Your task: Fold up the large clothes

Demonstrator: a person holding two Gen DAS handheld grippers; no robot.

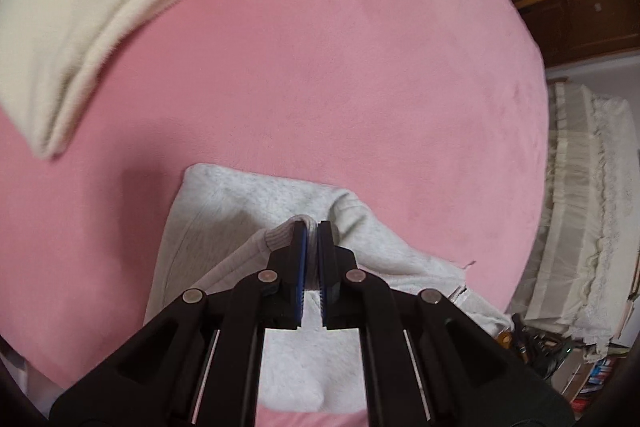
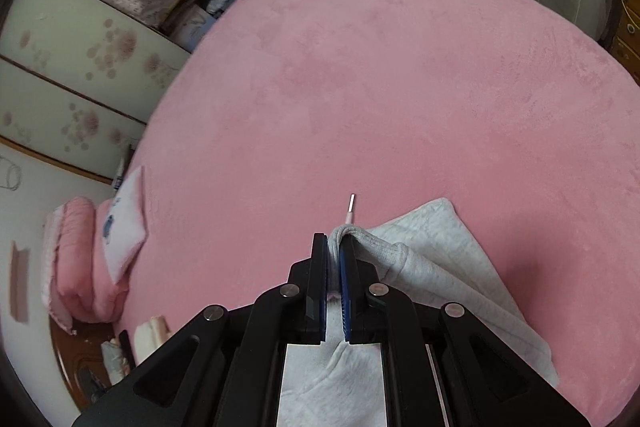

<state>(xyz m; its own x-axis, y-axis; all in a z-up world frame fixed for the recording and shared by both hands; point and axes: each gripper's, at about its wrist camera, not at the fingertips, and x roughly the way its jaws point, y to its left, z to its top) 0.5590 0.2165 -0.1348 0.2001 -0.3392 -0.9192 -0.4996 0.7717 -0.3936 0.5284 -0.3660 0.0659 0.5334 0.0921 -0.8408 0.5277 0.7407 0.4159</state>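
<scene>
Left wrist view: the left gripper [image 1: 312, 227] stands at lower centre, its jaws clenched on a ribbed cuff or hem of the grey garment [image 1: 224, 203]. The ribbed edge bunches just left of the fingertips. The garment spreads beneath and beyond the tool across the lower centre of the frame, lying on the pink bedspread [image 1: 360, 67]. A thin cord end [image 1: 466, 264] sticks out at the garment's right edge. In the upper left lies a folded cream garment [image 1: 80, 19], well apart from the grey one and blurred.

Right wrist view: the right gripper [image 2: 334, 241] sits at lower centre, likewise clamped on a ribbed edge of the grey garment [image 2: 440, 259], the fabric looping over the right finger. The rest of the cloth trails to the lower right and under the tool. A drawstring with a pale tip [image 2: 351, 205] projects upward just beyond the fingertips. The pink bedspread [image 2: 400, 87] fills most of the frame. At lower left, a pink rolled quilt [image 2: 80, 263] and a white pillow [image 2: 124, 223] rest at the bed's edge.
</scene>
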